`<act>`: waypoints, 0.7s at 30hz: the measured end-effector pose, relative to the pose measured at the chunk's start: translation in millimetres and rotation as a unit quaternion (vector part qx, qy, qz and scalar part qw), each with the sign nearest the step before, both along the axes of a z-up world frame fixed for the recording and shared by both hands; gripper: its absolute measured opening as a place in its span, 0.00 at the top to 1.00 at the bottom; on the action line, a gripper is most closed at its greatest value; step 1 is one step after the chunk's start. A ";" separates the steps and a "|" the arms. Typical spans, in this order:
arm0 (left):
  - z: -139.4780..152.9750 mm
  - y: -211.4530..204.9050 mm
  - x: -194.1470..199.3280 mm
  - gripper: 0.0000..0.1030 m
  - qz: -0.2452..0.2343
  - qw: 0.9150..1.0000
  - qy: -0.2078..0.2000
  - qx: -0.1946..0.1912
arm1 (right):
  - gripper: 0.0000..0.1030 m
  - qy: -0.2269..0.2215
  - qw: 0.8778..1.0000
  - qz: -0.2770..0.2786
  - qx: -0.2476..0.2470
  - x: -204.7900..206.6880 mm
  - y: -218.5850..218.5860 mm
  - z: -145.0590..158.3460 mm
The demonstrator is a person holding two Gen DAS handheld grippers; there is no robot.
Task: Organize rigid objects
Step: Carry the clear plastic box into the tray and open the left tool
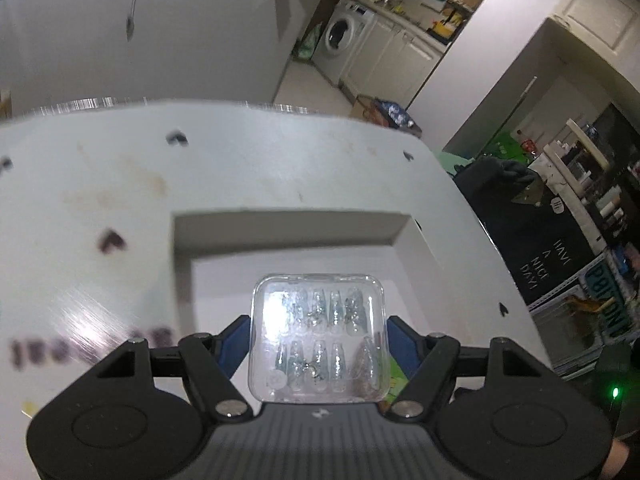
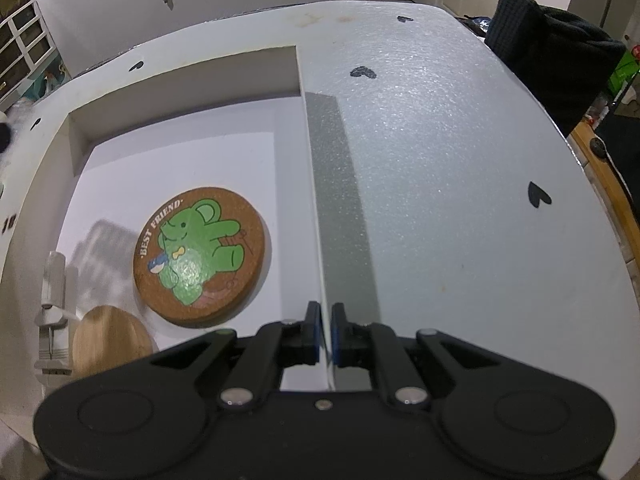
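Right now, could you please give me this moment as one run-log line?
left gripper: shut on clear nail box, above white tray | right gripper: shut on tray wall | coaster: in tray

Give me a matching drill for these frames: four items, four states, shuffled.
Items:
1. clear case
2. coaster
3. box wall
4. wooden disc

States:
A. flat on the box floor, bear print up
B. held in the left tool
C. pinched by the right tool
D. near corner, partly hidden

Pairs: 1-B, 2-A, 3-C, 4-D
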State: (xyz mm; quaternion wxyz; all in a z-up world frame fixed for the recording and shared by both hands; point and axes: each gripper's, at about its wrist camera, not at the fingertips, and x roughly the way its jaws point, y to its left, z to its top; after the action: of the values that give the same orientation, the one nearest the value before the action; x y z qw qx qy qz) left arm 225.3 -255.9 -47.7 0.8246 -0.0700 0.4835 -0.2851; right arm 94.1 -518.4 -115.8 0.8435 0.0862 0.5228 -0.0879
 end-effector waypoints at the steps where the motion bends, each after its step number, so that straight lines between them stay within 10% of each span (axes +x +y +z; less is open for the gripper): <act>1: -4.6 -5.4 -0.2 0.30 -0.001 1.000 0.010 -0.002 | 0.93 0.000 1.000 -0.001 0.001 -0.1 -0.4 -0.2; 21: -59.8 -36.8 0.9 0.20 0.010 0.996 0.063 0.069 | 0.93 -0.002 1.000 -0.005 0.005 -0.8 -2.5 -1.5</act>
State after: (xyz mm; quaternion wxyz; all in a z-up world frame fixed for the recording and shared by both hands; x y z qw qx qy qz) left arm 226.2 -292.7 -107.5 0.7980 -0.0359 0.5526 -0.2378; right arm 93.2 -520.8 -117.3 0.8438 0.0933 0.5209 -0.0889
